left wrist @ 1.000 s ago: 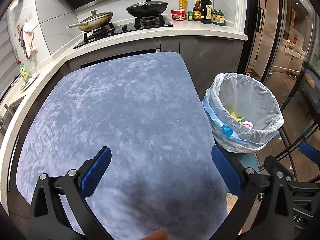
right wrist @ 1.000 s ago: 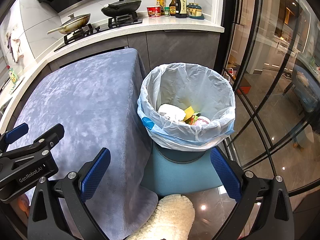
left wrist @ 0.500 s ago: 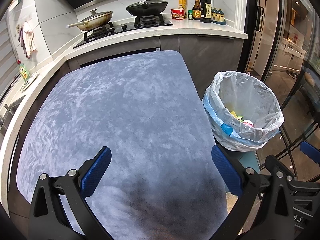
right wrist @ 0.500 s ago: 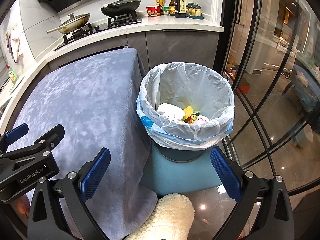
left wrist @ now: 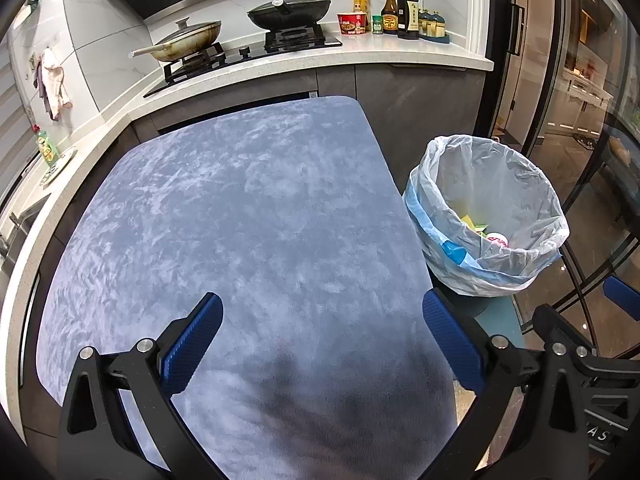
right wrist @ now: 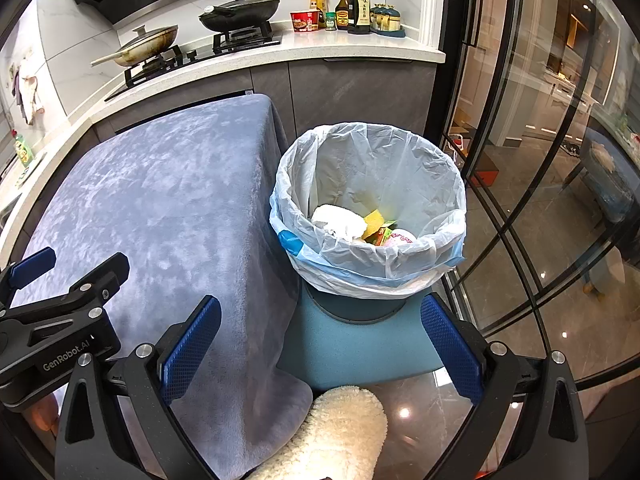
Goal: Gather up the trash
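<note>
The trash lies low in the bag-lined bin: a white wad, a yellow piece and a pink-printed lid, mostly hidden by the bag's near rim. The bin stands on a blue stool just beside the cloth-covered bench. The left hand-held gripper hangs wide open and empty over the bench; the right hand-held gripper gapes empty before the bin. A fleecy sleeve is cut off below.

Bright, even indoor light fills both sharp fisheye views. Straight lines bow strongly toward dark, vignetted corners. A soft shadow darkens the grey-blue tablecloth near the bottom of the left view. Small ceiling-light reflections glint on the glossy floor and glass doors.
</note>
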Tool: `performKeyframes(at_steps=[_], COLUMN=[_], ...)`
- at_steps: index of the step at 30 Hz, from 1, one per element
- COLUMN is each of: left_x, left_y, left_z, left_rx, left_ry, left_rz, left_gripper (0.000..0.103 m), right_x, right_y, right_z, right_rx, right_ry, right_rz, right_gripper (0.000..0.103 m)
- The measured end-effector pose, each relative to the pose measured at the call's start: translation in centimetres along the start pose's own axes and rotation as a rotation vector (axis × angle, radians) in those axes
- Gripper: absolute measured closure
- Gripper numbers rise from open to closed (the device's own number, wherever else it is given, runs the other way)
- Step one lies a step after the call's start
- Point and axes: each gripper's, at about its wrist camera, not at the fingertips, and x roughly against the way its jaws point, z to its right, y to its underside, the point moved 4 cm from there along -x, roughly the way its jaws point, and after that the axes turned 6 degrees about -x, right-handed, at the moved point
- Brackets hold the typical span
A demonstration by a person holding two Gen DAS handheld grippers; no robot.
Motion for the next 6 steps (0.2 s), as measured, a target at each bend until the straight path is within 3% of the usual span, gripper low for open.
performKeyframes(at_steps=[6], left_x=[-0.12], left_y=[-0.03], left_z=[0.22], left_rx=[-0.001], left_ry=[0.013], left_rz=[-0.005], left_gripper=[0.007], right_x=[0.07], right_y=[0.01], right_z=[0.21], right_rx=[-0.003], right_ry=[0.005], right_rz=[0.001], right_gripper=[0.007])
